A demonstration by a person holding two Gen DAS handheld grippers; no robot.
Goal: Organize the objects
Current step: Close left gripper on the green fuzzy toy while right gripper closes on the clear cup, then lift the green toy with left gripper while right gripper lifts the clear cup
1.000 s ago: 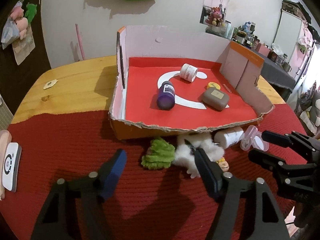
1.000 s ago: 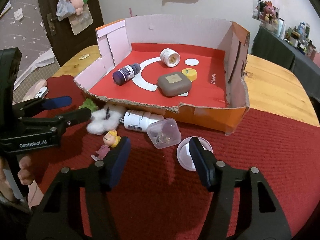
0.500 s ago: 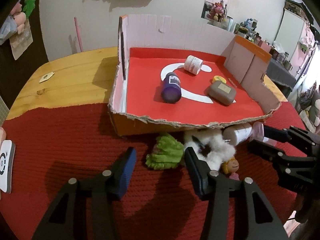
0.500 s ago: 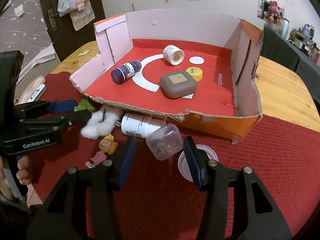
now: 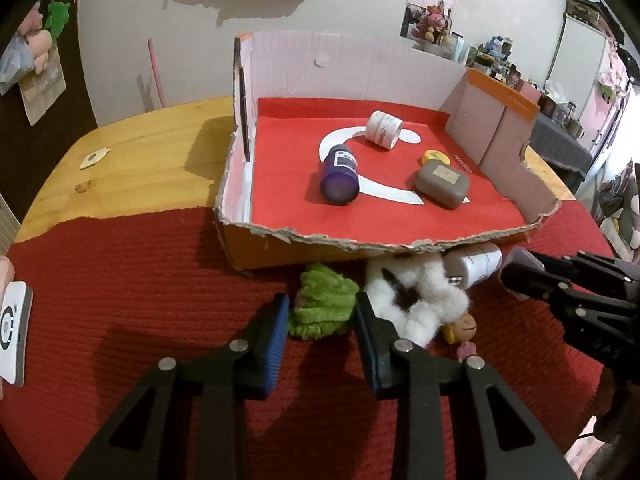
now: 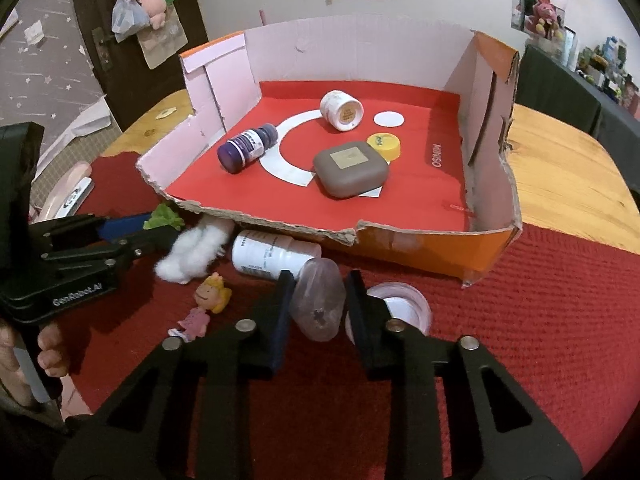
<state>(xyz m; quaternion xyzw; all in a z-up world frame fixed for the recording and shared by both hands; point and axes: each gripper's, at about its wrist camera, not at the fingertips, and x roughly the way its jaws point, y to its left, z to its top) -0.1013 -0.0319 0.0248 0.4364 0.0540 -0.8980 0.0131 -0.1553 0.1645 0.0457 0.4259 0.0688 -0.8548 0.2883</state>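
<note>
Blue-padded, the right gripper [image 6: 316,300] has narrowed over the last second onto the clear plastic tub [image 6: 318,304], pads touching it (lift looks next). The left gripper [image 5: 320,328] has closed in around the green fuzzy cloth [image 5: 322,306], before the torn cardboard tray [image 6: 494,184].

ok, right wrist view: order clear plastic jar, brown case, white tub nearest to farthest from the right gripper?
1. clear plastic jar: between the right gripper fingers, on the red cloth.
2. brown case: inside the cardboard box, centre.
3. white tub: farther back in the box, on its side.
</note>
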